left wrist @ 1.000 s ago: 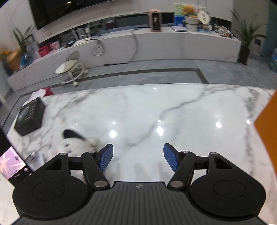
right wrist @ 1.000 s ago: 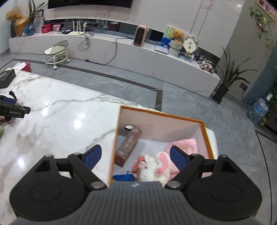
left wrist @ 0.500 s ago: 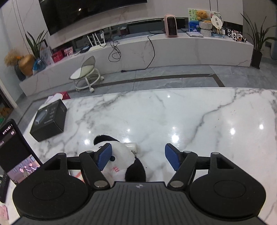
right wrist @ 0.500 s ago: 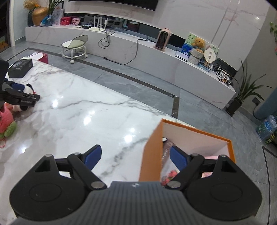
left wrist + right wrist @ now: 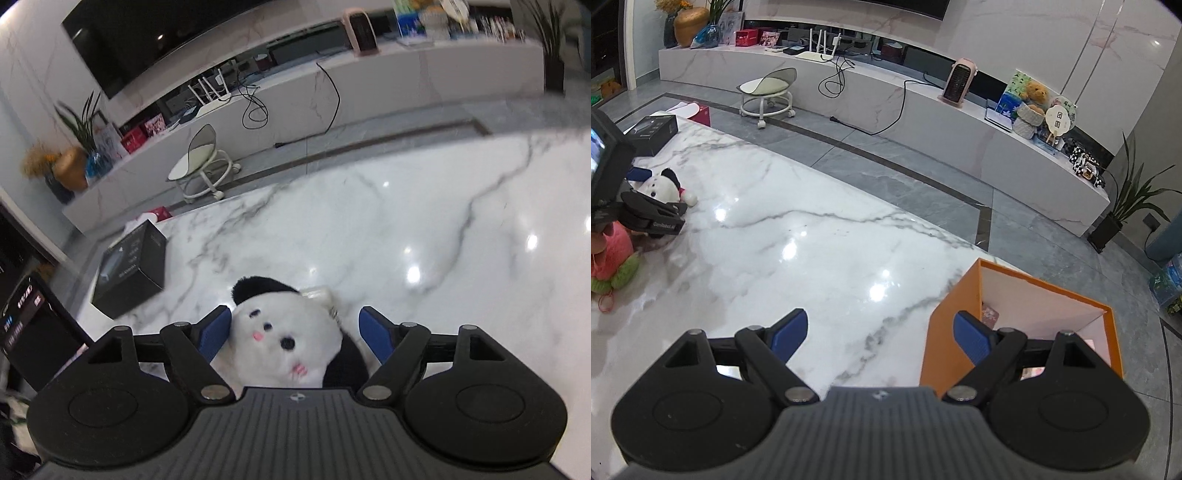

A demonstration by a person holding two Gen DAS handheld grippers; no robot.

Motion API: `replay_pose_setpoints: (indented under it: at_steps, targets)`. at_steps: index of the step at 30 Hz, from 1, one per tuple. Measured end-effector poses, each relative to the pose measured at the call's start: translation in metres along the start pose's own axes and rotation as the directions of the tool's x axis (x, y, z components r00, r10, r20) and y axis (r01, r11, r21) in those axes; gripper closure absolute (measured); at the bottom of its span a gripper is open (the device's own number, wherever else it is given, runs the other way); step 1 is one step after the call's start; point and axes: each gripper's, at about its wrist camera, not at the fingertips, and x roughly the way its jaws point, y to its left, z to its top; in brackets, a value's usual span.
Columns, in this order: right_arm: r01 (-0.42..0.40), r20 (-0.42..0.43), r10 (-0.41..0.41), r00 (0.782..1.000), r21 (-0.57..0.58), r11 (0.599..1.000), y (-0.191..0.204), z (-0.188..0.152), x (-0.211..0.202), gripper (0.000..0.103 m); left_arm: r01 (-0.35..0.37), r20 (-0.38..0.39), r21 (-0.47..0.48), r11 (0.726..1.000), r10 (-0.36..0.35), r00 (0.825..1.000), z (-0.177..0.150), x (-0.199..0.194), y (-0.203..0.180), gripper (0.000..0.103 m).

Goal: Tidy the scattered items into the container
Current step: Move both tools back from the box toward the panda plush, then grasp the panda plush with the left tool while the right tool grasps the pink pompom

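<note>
A white and black panda plush [image 5: 284, 343] lies on the marble table [image 5: 424, 221], between the fingers of my left gripper [image 5: 293, 317]. That gripper is open; its left pad [image 5: 216, 328] touches the panda's cheek and the right pad stands apart. In the right wrist view the same panda [image 5: 663, 188] is at the far left. My right gripper [image 5: 879, 323] is open and holds nothing, hovering over the table by the left wall of the orange box [image 5: 945, 339]. A pink item [image 5: 990, 314] shows inside the box.
A pink and green plush [image 5: 609, 254] lies near the table's left edge. A black box [image 5: 129, 269] sits at the far left corner. A lit screen [image 5: 29, 325] stands left of my left gripper. Beyond the table are a stool [image 5: 768, 92] and a long white counter.
My left gripper has swung left and come down over the panda, which now sits between its fingers. My right gripper has drawn back from above the box to its left side.
</note>
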Motion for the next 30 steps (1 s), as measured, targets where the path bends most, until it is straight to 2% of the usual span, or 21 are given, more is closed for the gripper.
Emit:
replay_pose_setpoints:
  at_steps: [6, 7, 9, 16, 20, 22, 25, 30]
  targets:
    - [-0.009, -0.013, 0.009, 1.0, 0.005, 1.0, 0.004, -0.005, 0.005, 0.015, -0.032, -0.03, 0.052, 0.998, 0.034, 0.999, 0.0, 0.01, -0.004, 0.012]
    - [-0.013, -0.015, 0.013, 1.0, 0.004, 1.0, 0.005, -0.007, 0.006, 0.015, -0.033, -0.035, 0.054, 0.998, 0.035, 0.999, 0.001, 0.012, -0.004, 0.014]
    - [-0.02, -0.021, 0.02, 1.0, 0.003, 1.0, 0.009, -0.009, 0.008, 0.015, -0.029, -0.041, 0.031, 0.999, 0.03, 0.999, 0.003, 0.011, 0.001, 0.025]
    - [-0.042, -0.025, 0.042, 0.999, -0.003, 0.999, 0.018, -0.01, 0.013, 0.015, 0.009, -0.052, 0.01, 1.0, -0.008, 0.999, 0.007, 0.007, 0.009, 0.033]
    - [-0.049, -0.022, 0.049, 0.999, -0.001, 0.999, 0.019, -0.01, 0.012, 0.015, 0.07, -0.041, 0.003, 0.998, -0.07, 0.997, 0.012, -0.001, 0.007, 0.035]
    - [-0.051, -0.024, 0.051, 0.998, 0.0, 0.999, 0.02, -0.011, 0.012, 0.015, 0.126, -0.037, -0.004, 0.992, -0.126, 0.991, 0.016, -0.005, 0.003, 0.035]
    - [-0.063, -0.033, 0.063, 0.997, 0.002, 0.998, 0.024, -0.014, 0.015, 0.015, 0.243, -0.044, 0.006, 0.97, -0.243, 0.969, 0.024, -0.01, -0.003, 0.035]
    - [-0.127, -0.012, 0.127, 0.992, 0.029, 0.992, 0.043, -0.019, 0.018, 0.015, 0.367, -0.071, 0.028, 0.93, -0.365, 0.929, 0.041, -0.007, 0.007, 0.035]
